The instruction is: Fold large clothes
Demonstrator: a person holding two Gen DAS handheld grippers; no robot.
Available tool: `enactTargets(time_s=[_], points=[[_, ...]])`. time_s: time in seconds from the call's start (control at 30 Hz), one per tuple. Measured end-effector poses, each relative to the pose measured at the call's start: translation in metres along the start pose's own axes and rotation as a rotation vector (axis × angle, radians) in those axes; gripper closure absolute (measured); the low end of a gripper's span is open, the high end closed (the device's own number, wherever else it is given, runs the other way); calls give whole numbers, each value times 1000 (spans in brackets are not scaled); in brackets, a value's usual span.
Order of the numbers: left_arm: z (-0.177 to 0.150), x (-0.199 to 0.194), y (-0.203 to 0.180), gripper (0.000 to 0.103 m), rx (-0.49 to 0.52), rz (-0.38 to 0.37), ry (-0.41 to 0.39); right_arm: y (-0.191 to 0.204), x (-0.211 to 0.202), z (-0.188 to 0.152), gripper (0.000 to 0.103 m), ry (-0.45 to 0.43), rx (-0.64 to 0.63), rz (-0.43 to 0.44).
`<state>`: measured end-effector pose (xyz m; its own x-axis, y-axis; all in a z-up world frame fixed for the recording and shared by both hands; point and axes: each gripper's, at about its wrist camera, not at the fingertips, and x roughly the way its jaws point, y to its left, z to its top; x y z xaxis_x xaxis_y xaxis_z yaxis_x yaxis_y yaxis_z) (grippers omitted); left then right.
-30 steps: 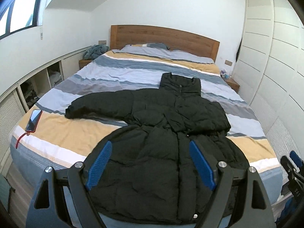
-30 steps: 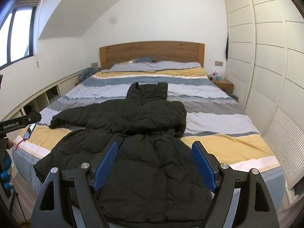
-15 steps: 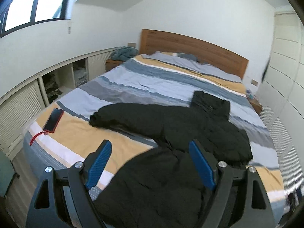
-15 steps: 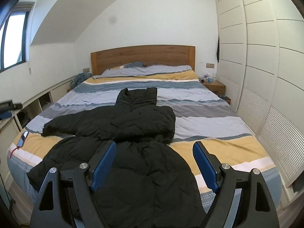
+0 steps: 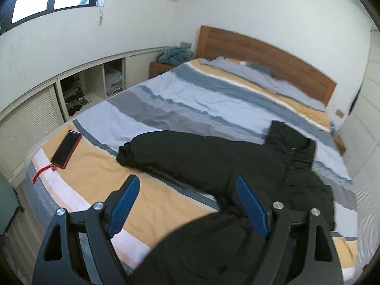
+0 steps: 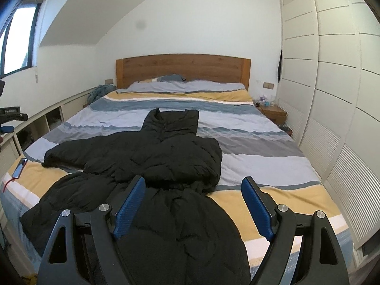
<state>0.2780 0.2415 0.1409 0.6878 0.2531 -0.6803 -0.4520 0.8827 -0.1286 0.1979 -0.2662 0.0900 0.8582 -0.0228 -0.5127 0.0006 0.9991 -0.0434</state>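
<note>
Puffer jacket point(image 6: 166, 156) judged soft, bulky; left sleeve cuff point(image 5: 128, 152), beyond released left gripper point(image 5: 187, 204), suggested; right gripper point(image 6: 193, 204) released.

Black padded jacket point(image 6: 163, 161), long and puffy, spread flat on the striped bed point(image 6: 261, 147). Collar toward the headboard, hem over the foot edge. One sleeve stretched out toward the bed's left edge, cuff on the yellow stripe; the other sleeve folded across the chest. Front closed, fabric rumpled.
</note>
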Motion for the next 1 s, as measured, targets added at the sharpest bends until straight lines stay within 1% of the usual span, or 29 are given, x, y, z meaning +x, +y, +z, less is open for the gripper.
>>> enactTargets(time_s=[0.07, 0.13, 0.2, 0.27, 0.3, 0.37, 0.4, 0.53, 0.57, 0.63, 0.7, 0.73, 0.77, 0.8, 0.9, 1.0], points=[[11, 23, 4, 20, 6, 31, 21, 1, 18, 3, 21, 25, 0, -3], [31, 50, 13, 20, -1, 67, 26, 3, 36, 5, 21, 46, -7, -9], [44, 71, 19, 20, -11, 85, 31, 4, 51, 8, 21, 61, -9, -21], [53, 94, 26, 20, -28, 88, 45, 5, 69, 11, 21, 80, -4, -28], [56, 113, 31, 20, -49, 80, 66, 6, 76, 12, 21, 85, -3, -31], [56, 138, 41, 20, -81, 61, 99, 9, 95, 13, 21, 102, 3, -32], [52, 159, 48, 20, -108, 34, 130, 11, 105, 13, 21, 112, 6, -33], [31, 214, 70, 20, -187, -9, 208, 20, 136, 10, 21, 144, -6, -32], [24, 232, 80, 20, -233, -20, 235, 23, 143, 9, 21, 152, -10, -31], [14, 253, 93, 20, -299, -32, 260, 28, 155, 8, 21, 167, -19, -27], [5, 278, 107, 20, -386, -57, 280, 34, 166, 7, 21, 177, -30, -27], [2, 283, 112, 21, -413, -66, 284, 37, 171, 6, 21, 182, -37, -28], [-2, 295, 119, 21, -463, -86, 292, 40, 175, 5, 21, 187, -45, -29], [-4, 301, 122, 21, -490, -96, 295, 42, 179, 5, 21, 191, -49, -30], [-8, 319, 131, 22, -548, -112, 296, 48, 188, 3, 21, 203, -65, -34], [-12, 335, 137, 22, -601, -128, 313, 55, 194, 1, 21, 214, -88, -36]])
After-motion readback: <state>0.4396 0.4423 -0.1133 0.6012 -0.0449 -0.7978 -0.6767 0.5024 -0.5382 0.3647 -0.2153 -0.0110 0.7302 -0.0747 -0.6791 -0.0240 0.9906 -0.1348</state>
